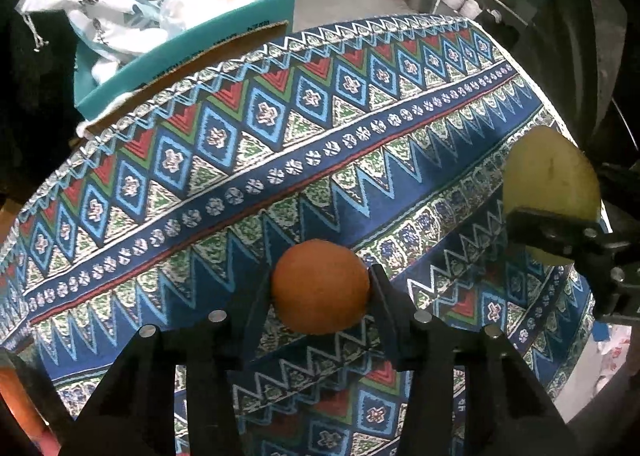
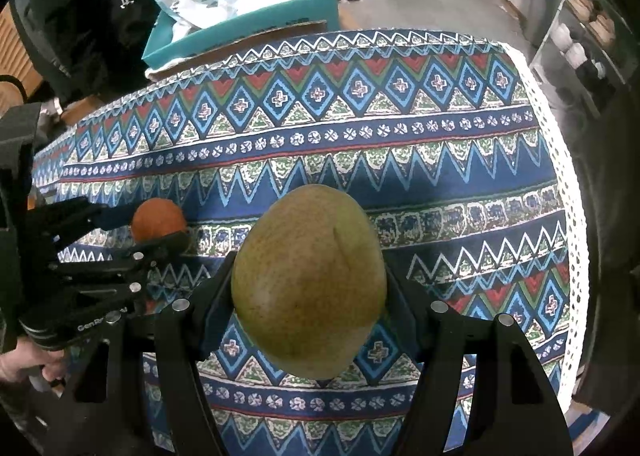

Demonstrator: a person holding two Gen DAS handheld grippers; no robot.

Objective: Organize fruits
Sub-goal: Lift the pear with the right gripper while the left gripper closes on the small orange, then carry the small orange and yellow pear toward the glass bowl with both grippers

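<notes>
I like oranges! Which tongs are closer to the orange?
Left. The left tongs are shut on the orange, holding it above the tablecloth. The right tongs are off to its right, holding a pear.

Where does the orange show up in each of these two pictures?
Left wrist view: the orange sits low in the middle, gripped by the left gripper.
Right wrist view: the orange is small at the left, middle height, in that same gripper.
Shared landmark: the teal box beyond the far edge of the patterned tablecloth.
</notes>
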